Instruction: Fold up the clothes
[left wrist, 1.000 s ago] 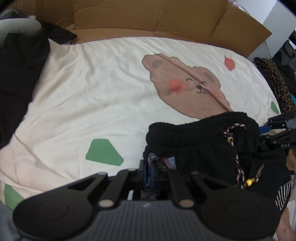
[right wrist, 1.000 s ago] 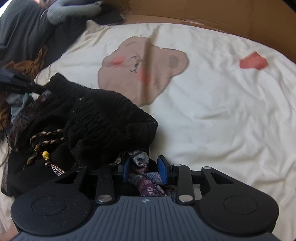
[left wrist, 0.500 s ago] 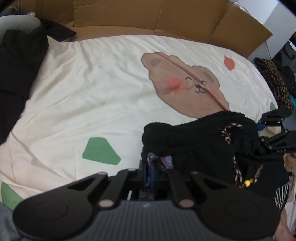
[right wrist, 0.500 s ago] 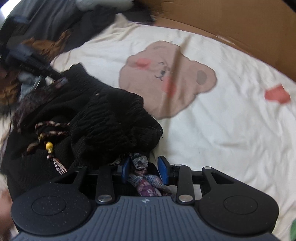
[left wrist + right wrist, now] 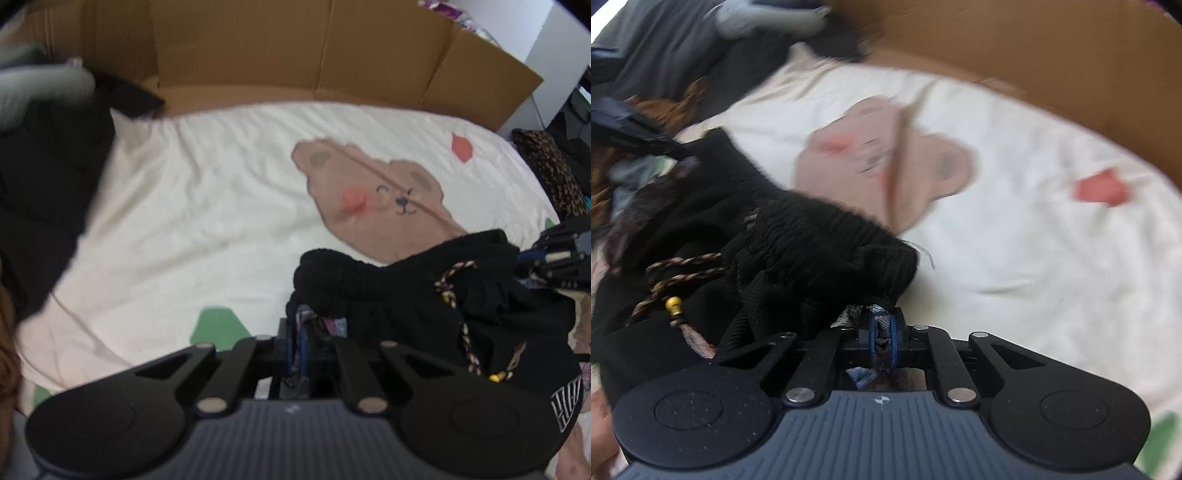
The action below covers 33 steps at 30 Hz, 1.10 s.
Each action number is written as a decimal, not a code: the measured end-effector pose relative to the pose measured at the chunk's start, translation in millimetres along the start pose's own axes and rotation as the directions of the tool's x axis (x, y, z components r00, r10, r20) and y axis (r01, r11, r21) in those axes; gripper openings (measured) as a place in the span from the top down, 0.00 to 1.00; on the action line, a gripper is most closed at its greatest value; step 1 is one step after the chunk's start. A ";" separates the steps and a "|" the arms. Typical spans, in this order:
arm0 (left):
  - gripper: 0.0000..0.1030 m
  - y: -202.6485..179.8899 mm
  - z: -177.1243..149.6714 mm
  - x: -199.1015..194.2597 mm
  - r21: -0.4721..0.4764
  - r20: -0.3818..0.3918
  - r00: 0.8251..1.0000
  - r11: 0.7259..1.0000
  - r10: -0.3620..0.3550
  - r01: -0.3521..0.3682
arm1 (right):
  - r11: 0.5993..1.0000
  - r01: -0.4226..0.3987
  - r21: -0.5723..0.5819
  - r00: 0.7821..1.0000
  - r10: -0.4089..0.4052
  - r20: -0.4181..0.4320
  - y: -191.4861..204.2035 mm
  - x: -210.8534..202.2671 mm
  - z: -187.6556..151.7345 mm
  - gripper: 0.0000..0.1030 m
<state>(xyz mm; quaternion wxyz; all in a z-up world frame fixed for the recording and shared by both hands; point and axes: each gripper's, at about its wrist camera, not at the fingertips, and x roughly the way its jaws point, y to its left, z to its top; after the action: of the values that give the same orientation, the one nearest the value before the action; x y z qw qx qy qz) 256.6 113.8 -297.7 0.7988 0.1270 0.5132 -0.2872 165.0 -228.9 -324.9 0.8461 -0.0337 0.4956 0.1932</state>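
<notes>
A pair of black shorts (image 5: 413,295) with a ribbed waistband and a braided drawstring (image 5: 452,280) hangs bunched between my two grippers over a cream bedsheet. My left gripper (image 5: 300,332) is shut on one end of the waistband, patterned lining showing at its blue pads. In the right wrist view the black shorts (image 5: 798,251) spread left, and my right gripper (image 5: 882,332) is shut on the waistband's other end. The right gripper (image 5: 561,254) also shows at the right edge of the left wrist view. The drawstring (image 5: 683,273) ends in a yellow bead.
The cream sheet (image 5: 221,206) carries a brown bear print (image 5: 376,199) and red and green shapes. Cardboard panels (image 5: 295,48) stand along the far side. Dark clothes (image 5: 44,192) are piled at the left, and a leopard-print item (image 5: 550,170) lies at the right.
The right gripper's blue pads have closed tight on the waistband. Both grippers have shifted with the shorts, and both views are now motion-blurred.
</notes>
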 end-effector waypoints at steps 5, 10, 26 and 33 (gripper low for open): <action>0.96 -13.2 13.9 -21.4 0.056 0.079 0.996 0.998 0.032 -0.036 | 0.989 0.149 -0.012 0.986 -0.148 0.071 -4.2 -37.0 1.3 0.97; 0.96 -25.8 33.3 -32.7 0.123 0.145 0.987 0.989 0.070 -0.088 | 0.968 0.249 -0.016 0.962 -0.245 0.122 -8.8 -58.5 15.4 0.97; 0.96 -14.4 102.8 -28.9 0.140 0.252 0.957 0.973 0.145 -0.185 | 0.932 0.362 0.009 0.915 -0.358 0.185 -40.4 -60.6 87.5 0.98; 0.97 1.0 124.9 -7.7 0.120 0.229 0.959 0.973 0.166 -0.197 | 0.917 0.398 0.026 0.901 -0.397 0.177 -62.1 -44.3 119.5 0.98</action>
<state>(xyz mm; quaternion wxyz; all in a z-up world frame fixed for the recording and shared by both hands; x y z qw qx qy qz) 348.0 54.9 -235.9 0.8620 0.1979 0.3874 -0.2603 266.8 -269.6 -235.1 0.9086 -0.1210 0.3993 0.0215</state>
